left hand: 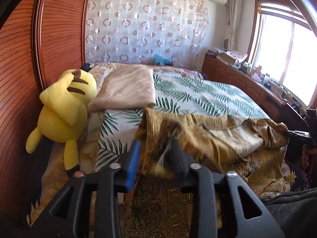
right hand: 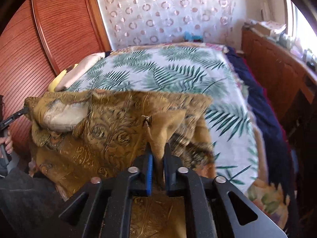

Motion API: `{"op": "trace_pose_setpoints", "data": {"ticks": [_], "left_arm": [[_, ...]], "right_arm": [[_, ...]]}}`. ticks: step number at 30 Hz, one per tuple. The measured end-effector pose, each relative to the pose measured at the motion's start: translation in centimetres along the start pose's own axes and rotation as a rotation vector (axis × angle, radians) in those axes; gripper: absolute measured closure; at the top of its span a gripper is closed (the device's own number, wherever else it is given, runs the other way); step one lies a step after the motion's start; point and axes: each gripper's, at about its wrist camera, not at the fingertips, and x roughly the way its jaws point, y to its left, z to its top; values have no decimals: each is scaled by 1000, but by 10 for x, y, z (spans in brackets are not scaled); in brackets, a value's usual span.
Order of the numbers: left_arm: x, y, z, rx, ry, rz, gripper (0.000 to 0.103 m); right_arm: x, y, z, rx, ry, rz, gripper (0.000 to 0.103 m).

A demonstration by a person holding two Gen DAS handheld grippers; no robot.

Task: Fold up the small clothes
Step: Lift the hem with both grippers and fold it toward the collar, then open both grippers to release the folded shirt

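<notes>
A golden-brown patterned garment [left hand: 218, 138] with a pale lining is held up over the near end of the bed. My left gripper [left hand: 155, 148] is shut on its left edge, cloth bunched between the fingers. My right gripper [right hand: 158, 154] is shut on a fold of the same garment [right hand: 118, 123]. In the left wrist view the right gripper's tip [left hand: 297, 133] pinches the garment's far right corner. In the right wrist view the left gripper's tip [right hand: 17, 115] pinches the far left corner. The garment is stretched between both grippers.
The bed has a leaf-print cover [left hand: 198, 95] [right hand: 168, 69]. A yellow plush toy [left hand: 63, 107] leans against the wooden wardrobe [left hand: 19, 79] at left. A folded beige blanket [left hand: 126, 87] lies beside it. A wooden cabinet [left hand: 247, 79] stands under the window at right.
</notes>
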Motion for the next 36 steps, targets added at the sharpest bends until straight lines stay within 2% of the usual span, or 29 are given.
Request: {"op": "trace_pose_setpoints", "data": {"ticks": [1, 3, 5, 7, 8, 12, 17, 19, 22, 28, 32, 36], "left_arm": [[-2, 1, 3, 2, -11, 17, 55], [1, 3, 9, 3, -12, 31, 36], [4, 7, 15, 0, -20, 30, 29], [13, 12, 23, -6, -11, 19, 27], [18, 15, 27, -13, -10, 9, 27], [38, 20, 40, -23, -1, 2, 27], [69, 21, 55, 9, 39, 24, 27], [88, 20, 58, 30, 92, 36, 27], [106, 17, 55, 63, 131, 53, 27], [129, 20, 41, 70, 213, 41, 28], [140, 23, 36, 49, 264, 23, 48], [141, 19, 35, 65, 272, 1, 55]], "right_arm": [[-4, 1, 2, -7, -13, -2, 92], [-14, 1, 1, -17, -37, -3, 90], [-25, -1, -1, -22, -66, -24, 81], [-31, -3, 5, -24, -92, -46, 61], [-32, -3, 7, -23, -99, -56, 57], [-31, -10, 11, -20, -112, -108, 46], [-11, -13, 18, -19, -96, -122, 45], [3, -14, 22, -19, -79, -129, 44], [21, -17, 29, -13, -41, -131, 43], [43, -21, 35, 15, 28, -115, 42], [51, -20, 37, 24, 61, -86, 42], [56, -19, 39, 22, 82, -70, 42]]}}
